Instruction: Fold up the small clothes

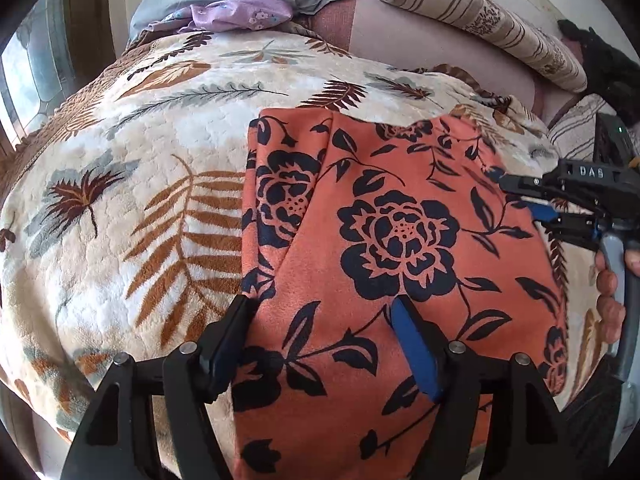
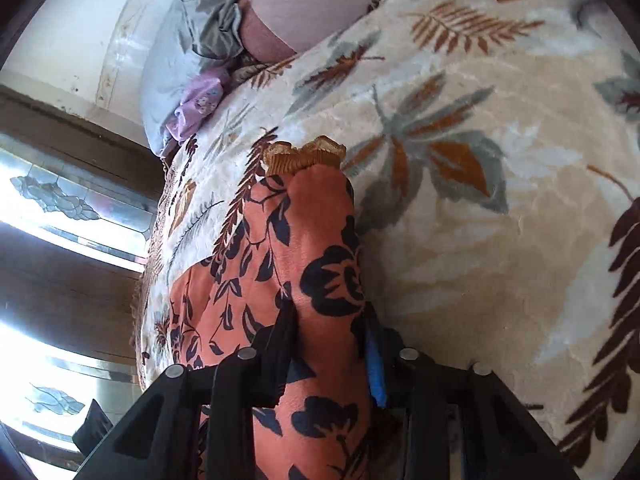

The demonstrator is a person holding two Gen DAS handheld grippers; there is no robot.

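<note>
1. I have the orange garment with the black flower print (image 1: 400, 216) spread on the cream plush blanket patterned with brown and grey leaves (image 1: 132, 208), directly under and ahead of my left gripper (image 1: 324, 312).

2. My left gripper stands wide: the black finger sits at the garment's left edge, the blue-padded finger (image 1: 416, 352) over its middle. Neither pad pinches cloth, so I read it as holding nothing.

3. My right gripper (image 2: 332, 320) is narrowed on a raised ridge of the same orange cloth. The ridge fills the gap between the black finger and the blue pad (image 2: 376, 368), so I judge it gripped.

4. From the left wrist view, the right gripper (image 1: 520, 196) comes in at the garment's right edge, with a person's fingers (image 1: 608, 284) on its handle.

5. The held ridge runs straight away from the right gripper, ending at a frilled tan-orange hem (image 2: 308, 156).

6. The relation that matters: the garment's long axis runs away from both tools, the flat body lying left of the right gripper. I judge the fold must travel leftward across it, toward my open left gripper.

7. The right hand is the one already on the cloth.
</note>
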